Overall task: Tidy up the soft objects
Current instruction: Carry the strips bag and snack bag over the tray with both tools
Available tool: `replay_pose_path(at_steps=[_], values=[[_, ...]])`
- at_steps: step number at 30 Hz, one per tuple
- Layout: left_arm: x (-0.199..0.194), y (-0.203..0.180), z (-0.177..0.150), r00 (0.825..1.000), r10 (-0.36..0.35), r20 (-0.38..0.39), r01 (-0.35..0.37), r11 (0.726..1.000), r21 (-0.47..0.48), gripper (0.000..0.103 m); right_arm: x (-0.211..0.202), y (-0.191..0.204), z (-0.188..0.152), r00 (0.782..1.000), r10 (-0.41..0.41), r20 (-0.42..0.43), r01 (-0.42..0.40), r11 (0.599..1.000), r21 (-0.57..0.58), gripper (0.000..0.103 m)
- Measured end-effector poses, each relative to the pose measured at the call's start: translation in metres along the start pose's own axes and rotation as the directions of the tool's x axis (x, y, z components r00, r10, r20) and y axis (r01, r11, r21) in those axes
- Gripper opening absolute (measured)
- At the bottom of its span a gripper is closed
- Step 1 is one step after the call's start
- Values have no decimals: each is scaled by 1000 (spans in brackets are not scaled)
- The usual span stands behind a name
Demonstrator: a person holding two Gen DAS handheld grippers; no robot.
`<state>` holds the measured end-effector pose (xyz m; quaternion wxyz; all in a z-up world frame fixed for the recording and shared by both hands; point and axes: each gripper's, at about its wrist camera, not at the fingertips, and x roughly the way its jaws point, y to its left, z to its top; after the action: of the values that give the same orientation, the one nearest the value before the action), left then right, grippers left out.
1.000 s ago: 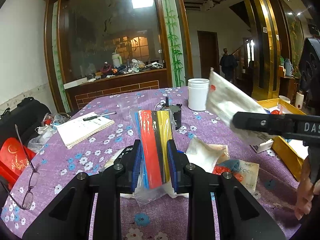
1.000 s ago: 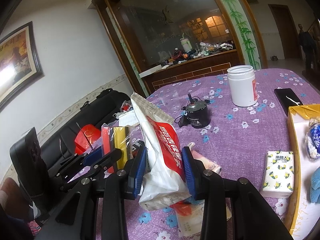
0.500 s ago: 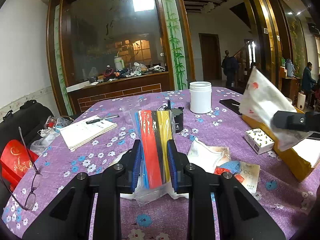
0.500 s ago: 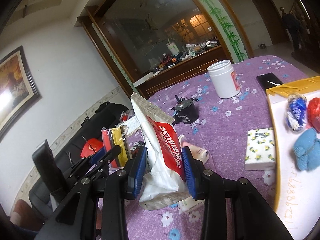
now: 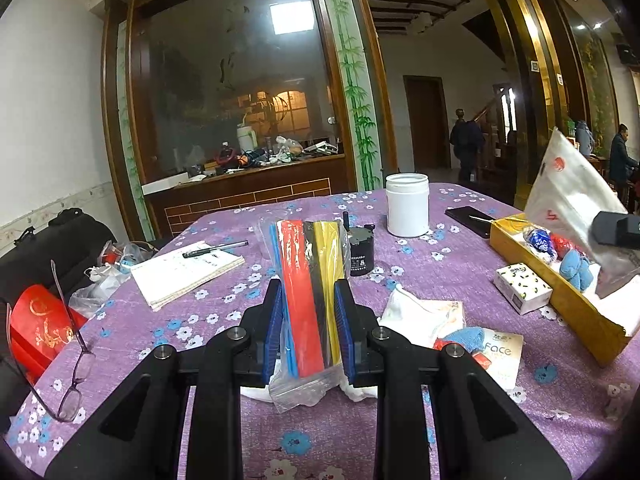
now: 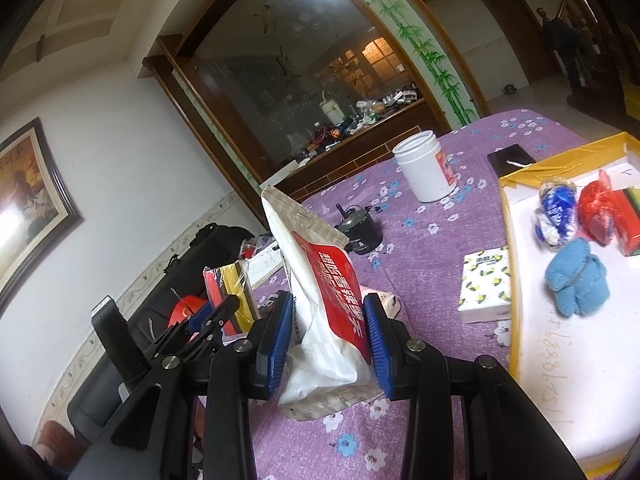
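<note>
While left jaws pinch a crinkly clear bag of coloured strips (image 5: 310, 292), right jaws squeeze a soft white-and-red pouch (image 6: 326, 312).

right claw (image 6: 327, 344), wipes pack (image 6: 324, 300) now nearer yellow box (image 6: 505, 216)

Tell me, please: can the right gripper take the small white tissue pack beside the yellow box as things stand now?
Probably not: the right gripper is shut on the red-and-white pouch. The tissue pack itself lies uncovered on the cloth.

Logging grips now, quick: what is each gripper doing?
Left gripper: closed on the bag of colored strips.
Right gripper: closed on the white and red packet.
</note>
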<state>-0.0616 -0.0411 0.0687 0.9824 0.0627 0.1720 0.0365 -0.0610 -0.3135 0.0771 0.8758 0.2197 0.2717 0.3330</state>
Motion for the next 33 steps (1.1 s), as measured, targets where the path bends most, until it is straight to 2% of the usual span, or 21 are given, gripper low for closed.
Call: replay_pose_path(at_steps=[11,24,29,33], values=[[-2,-3,0,1000,8,12,-8,1000,4,22,-17,-2,3,999,-26,34,26,1000,10,37],[-7,-3,4,1000,9,11,-9,1000,3,22,-39,-24,4,995,-73,71,69,996,53,37],[-13,-13,15,997,-70,-16,70,998,-9,22,-64,-45,9,983,-144,117,133,987,91,37],[-23,-40,29,984,-176,-37,177,984,5,22,-89,-69,11,966,-210,152,188,972,144,37]])
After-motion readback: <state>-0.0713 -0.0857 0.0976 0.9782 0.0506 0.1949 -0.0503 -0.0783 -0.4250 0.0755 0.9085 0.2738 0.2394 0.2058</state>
